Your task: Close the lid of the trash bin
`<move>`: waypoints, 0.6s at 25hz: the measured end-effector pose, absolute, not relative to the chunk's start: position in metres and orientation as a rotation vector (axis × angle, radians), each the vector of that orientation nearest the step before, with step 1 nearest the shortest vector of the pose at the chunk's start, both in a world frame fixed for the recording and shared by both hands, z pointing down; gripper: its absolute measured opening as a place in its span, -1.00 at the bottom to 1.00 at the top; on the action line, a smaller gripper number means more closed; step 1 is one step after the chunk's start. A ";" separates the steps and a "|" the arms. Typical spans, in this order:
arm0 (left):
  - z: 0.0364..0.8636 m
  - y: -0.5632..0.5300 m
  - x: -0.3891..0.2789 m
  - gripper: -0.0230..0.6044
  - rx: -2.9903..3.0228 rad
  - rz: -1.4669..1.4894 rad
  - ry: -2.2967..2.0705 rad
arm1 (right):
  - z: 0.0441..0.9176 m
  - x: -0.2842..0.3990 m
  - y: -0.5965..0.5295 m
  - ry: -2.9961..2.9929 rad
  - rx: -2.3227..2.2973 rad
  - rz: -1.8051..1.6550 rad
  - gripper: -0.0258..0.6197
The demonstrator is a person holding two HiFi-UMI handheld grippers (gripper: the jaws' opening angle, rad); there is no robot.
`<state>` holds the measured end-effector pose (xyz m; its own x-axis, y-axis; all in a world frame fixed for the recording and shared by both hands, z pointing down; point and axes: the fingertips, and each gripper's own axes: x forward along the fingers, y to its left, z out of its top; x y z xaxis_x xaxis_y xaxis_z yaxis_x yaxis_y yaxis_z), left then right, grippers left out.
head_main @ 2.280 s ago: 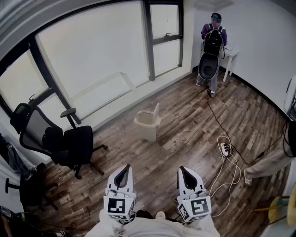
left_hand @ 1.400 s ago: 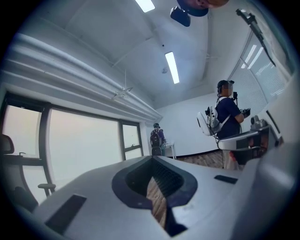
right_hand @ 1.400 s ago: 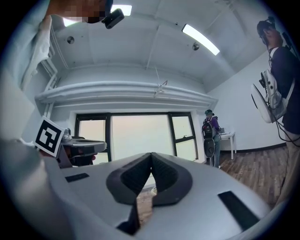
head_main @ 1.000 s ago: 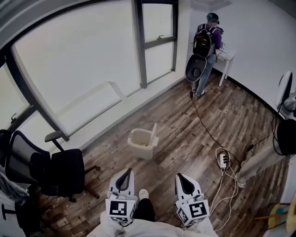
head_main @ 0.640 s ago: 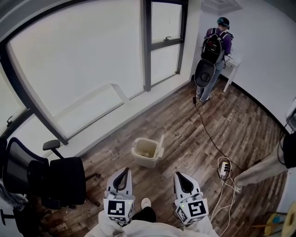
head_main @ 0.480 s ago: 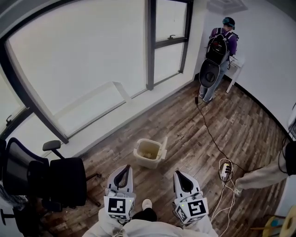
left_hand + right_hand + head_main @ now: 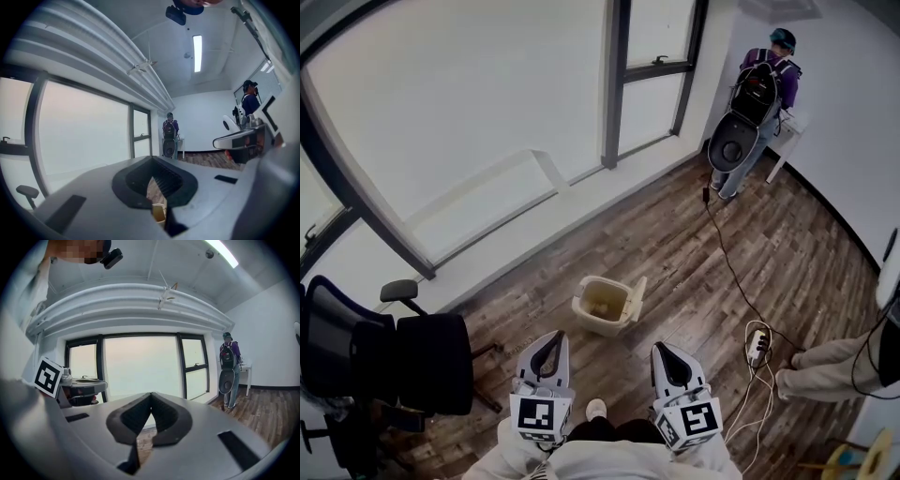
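**Open trash bin on the floor, both tongs closed and clear of it**

The beige plastic trash bin [image 7: 600,309], boxy with rounded corners, is stood upright on the dark wood-plank floor [image 7: 675,244] just ahead of the tongs, its mouth turned upward. Its flat lid [image 7: 637,295] is raised on edge along the right side and tipped slightly outward. The left tongs [image 7: 554,336] and the right tongs [image 7: 664,346] are held apart from the bin, each with its dark ribbed pads [image 7: 169,178] brought tip to tip on nothing.
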<state>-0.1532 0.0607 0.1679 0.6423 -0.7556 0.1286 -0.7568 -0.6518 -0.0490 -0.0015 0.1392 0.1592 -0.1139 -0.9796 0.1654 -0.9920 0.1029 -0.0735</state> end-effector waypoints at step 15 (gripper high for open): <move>0.176 -0.003 -0.073 -0.91 2.782 0.284 -1.386 | 0.169 0.089 0.066 -2.320 2.001 0.289 -0.85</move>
<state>-0.0726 -0.0028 0.1763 0.5893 -0.7895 0.1714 -0.7932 -0.6057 -0.0626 0.0886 0.0658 0.1686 -0.1532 -0.9734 0.1705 -0.9855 0.1377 -0.0996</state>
